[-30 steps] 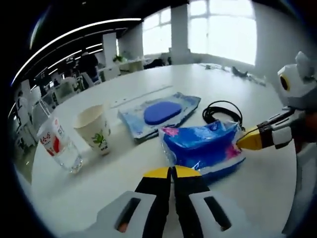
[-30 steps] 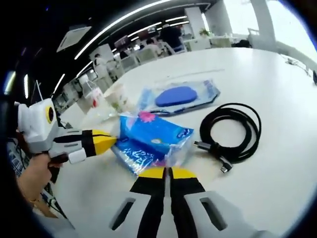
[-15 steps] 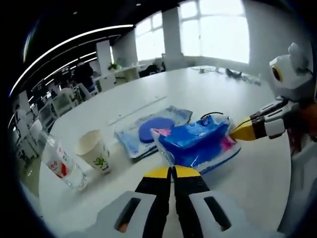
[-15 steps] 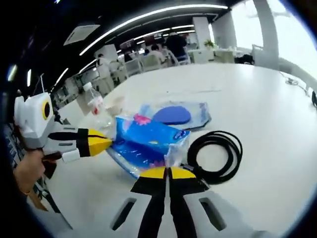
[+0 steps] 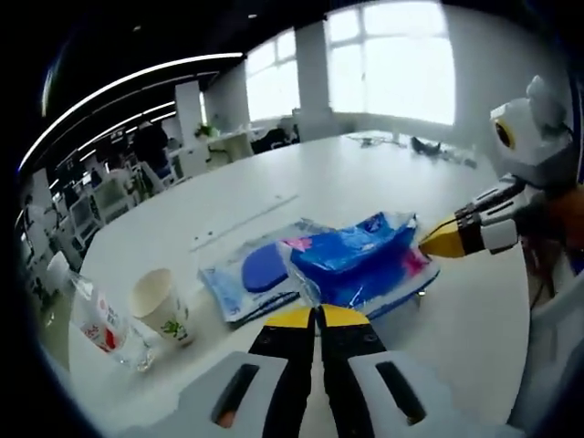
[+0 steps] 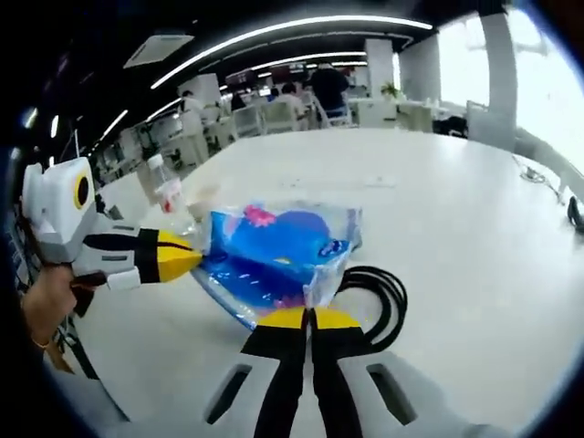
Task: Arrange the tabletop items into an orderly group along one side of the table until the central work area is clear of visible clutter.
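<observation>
Now both grippers, left gripper point(image 5: 318, 315) and right gripper point(image 6: 310, 318), pinch the blue tissue pack point(image 5: 358, 258) at opposite ends, held up over the white table point(image 5: 347, 173).

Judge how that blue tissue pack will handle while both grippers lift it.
The blue tissue pack, pinched at opposite plastic ends by left gripper and right gripper, looks soft and light. It probably sags, and its glossy film may slip.

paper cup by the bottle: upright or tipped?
Upright. In the left gripper view the paper cup stands on its base on the table, open mouth up, beside the water bottle.
</observation>
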The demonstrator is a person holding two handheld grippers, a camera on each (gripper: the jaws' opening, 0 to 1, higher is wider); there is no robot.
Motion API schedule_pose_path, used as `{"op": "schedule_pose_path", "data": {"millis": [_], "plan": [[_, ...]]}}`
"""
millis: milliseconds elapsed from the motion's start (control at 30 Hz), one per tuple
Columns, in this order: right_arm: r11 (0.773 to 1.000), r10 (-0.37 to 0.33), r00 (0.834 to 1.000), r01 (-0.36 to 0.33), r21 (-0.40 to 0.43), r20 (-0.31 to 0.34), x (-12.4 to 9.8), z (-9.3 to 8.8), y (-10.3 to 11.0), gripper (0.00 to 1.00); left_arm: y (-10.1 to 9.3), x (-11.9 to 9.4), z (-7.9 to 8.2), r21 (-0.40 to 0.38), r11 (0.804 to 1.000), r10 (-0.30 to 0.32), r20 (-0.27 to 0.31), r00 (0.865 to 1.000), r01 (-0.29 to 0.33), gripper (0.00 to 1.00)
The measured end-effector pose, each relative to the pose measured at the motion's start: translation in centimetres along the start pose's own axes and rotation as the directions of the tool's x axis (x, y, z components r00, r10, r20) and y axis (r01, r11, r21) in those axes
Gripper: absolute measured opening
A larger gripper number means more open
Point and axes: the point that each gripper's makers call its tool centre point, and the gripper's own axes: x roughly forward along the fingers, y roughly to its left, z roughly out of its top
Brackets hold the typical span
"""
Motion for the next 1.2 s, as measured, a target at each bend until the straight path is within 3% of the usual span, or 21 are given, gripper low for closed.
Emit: {"op": "schedule_pose_path", "data": {"millis": [333, 600, 700, 1200], "plan": [[1.0, -0.005, 1.0, 0.005, -0.012, 0.03, -0.2, 1.6, -2.9, 0.0, -1.5, 1.4, 1.7, -0.017, 0.999, -0.038, 0.033, 0.999, 0.039, 0.01], [0.998, -0.021, 0.998, 0.024, -0.064, 0.051, 0.1, 2.9, -5.4, 0.0, -2.6, 3.3, 3.1, -0.05, 0.998, -0.031, 0.074, 0.997, 0.034, 0.02], [0.997, -0.028, 0.998, 0.031, -0.069, 0.052, 0.3, 3.3, -6.6, 0.0, -3.1, 4.0, 3.8, -0.059, 0.997, -0.037, 0.111, 0.993, 0.044, 0.02], [0.993, -0.07, 0.996, 0.075, -0.096, 0.056, 1.9, 4.8, -12.4, 0.0, -5.0, 9.8, 5.0, -0.173, 0.981, -0.062, 0.168, 0.984, 0.091, 0.02]]}}
